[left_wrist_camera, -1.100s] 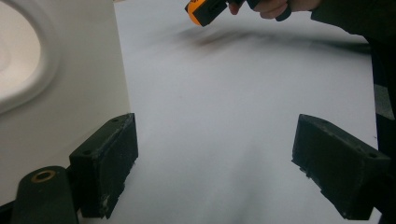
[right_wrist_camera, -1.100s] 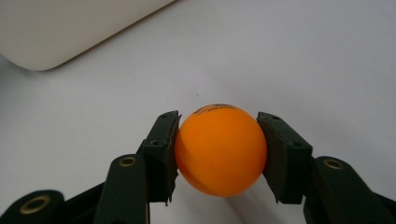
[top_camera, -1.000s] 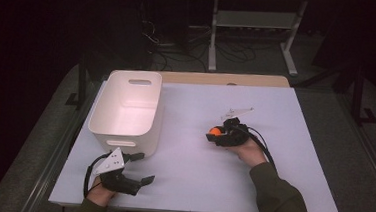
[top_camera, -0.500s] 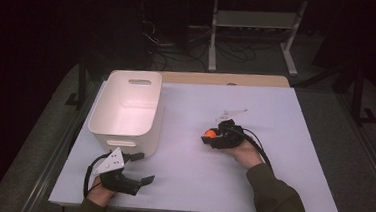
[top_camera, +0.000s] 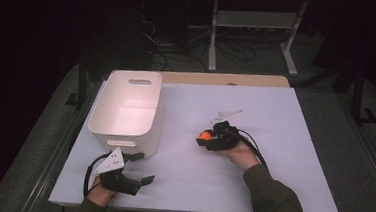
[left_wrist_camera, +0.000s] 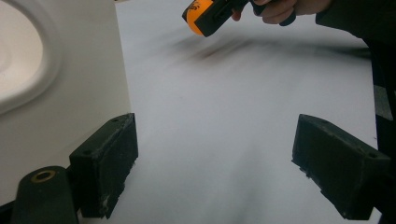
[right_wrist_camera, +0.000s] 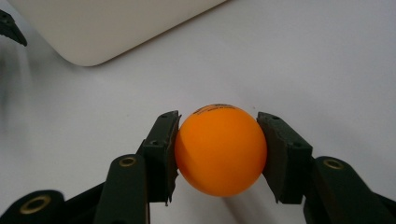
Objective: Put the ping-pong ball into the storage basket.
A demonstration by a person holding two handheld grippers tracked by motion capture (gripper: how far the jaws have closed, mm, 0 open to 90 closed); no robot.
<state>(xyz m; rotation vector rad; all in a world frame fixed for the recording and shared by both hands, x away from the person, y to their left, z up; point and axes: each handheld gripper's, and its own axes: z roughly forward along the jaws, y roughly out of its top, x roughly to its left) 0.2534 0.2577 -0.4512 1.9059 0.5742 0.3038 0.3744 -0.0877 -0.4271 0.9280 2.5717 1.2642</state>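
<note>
An orange ball [right_wrist_camera: 219, 149] sits pinched between the two black pads of my right gripper [right_wrist_camera: 218, 154], which is shut on it. From above, the ball [top_camera: 204, 135] and right gripper [top_camera: 207, 138] hover over the middle of the white table [top_camera: 273, 142], pointing left toward the white bin [top_camera: 128, 107]. My left gripper [top_camera: 144, 169] rests at the front left, just in front of the bin, jaws spread wide with nothing between them. In the left gripper view its pads [left_wrist_camera: 105, 168] frame bare table, with the ball [left_wrist_camera: 198, 16] far off.
The bin's wall [left_wrist_camera: 60, 84] stands close on the left of the left gripper. Beyond the table's far edge are a wooden strip [top_camera: 228, 79], cables and a metal stand [top_camera: 251, 35] on the dark floor.
The right gripper with the ball has drifted slightly toward the front and left. The left gripper has stayed still.
</note>
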